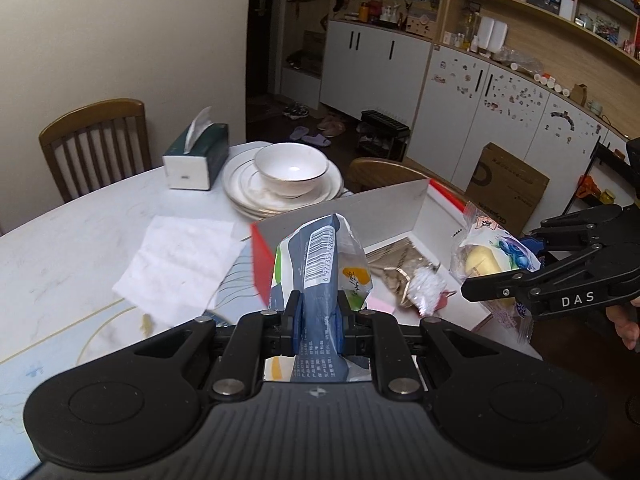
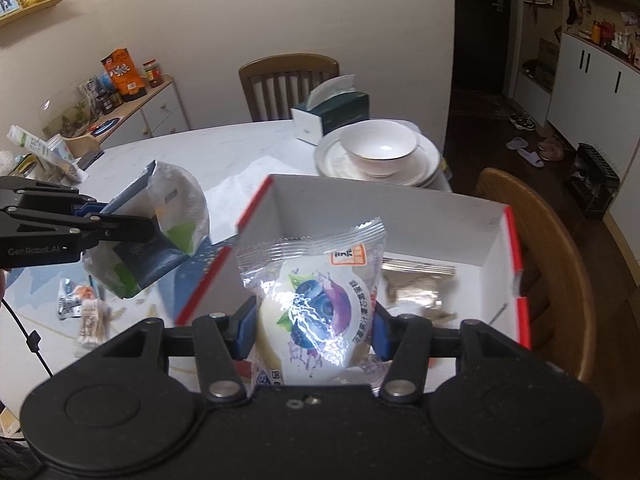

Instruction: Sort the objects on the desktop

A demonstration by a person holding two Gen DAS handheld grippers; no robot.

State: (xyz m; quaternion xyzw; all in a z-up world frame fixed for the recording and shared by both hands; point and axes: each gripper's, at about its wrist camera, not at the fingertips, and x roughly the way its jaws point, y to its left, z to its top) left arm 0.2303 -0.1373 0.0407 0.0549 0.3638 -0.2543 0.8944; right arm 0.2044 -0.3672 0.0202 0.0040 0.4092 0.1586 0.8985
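My left gripper point(image 1: 319, 312) is shut on a blue and white snack bag point(image 1: 324, 264) with a barcode, held above the table beside the box's left wall; it also shows in the right wrist view point(image 2: 160, 232). My right gripper point(image 2: 314, 336) is shut on a clear blueberry bread packet point(image 2: 316, 304), held over the box; it also shows in the left wrist view point(image 1: 492, 256). The white box with red edges point(image 2: 400, 216) stands open on the table and holds several small wrapped items point(image 2: 416, 292).
A stack of plates with a white bowl point(image 1: 290, 172) and a tissue box point(image 1: 196, 156) stand behind the box. A white napkin point(image 1: 180, 264) lies left of it. Small packets point(image 2: 86, 312) lie on the table at the left. Wooden chairs point(image 2: 536, 256) stand around the table.
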